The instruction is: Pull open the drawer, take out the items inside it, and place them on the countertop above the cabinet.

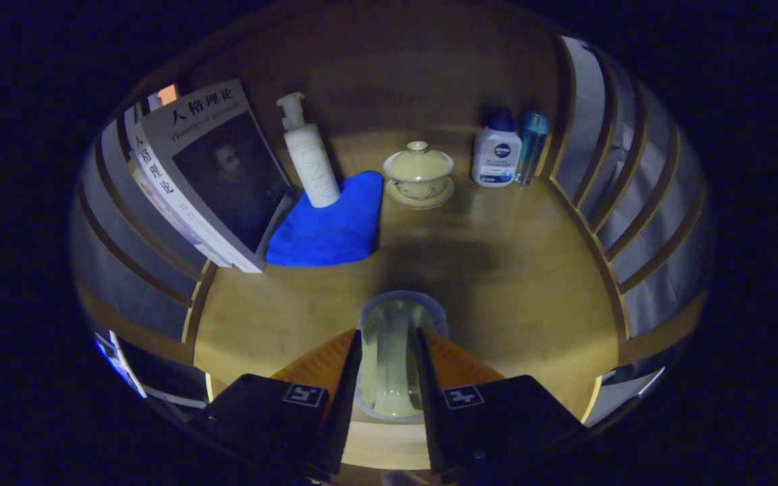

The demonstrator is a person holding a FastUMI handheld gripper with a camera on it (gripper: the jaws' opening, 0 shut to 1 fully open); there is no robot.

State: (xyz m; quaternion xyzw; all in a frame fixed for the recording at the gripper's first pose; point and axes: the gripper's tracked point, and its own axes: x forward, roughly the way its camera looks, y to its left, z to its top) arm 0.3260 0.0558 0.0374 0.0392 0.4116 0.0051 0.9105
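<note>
The clear cup (pixel 399 351), seemingly glass with a pale lining, sits pinched between the fingers of the gripper (pixel 389 344) low over the countertop (pixel 510 283), and I'd set it flat on bare wood short of the blue cloth (pixel 328 226) before letting go.

Cup (pixel 392 351) between the jaws; beyond it cloth (pixel 328 226) left of lidded bowl (pixel 419 174).

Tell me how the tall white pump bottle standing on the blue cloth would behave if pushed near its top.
The tall white pump bottle is narrow and high, so it would probably tip rather than slide. It stands partly on the folded blue cloth, likely a soft, uneven footing. Its smooth wall looks slippery. The gripper is shut on a clear container.
</note>
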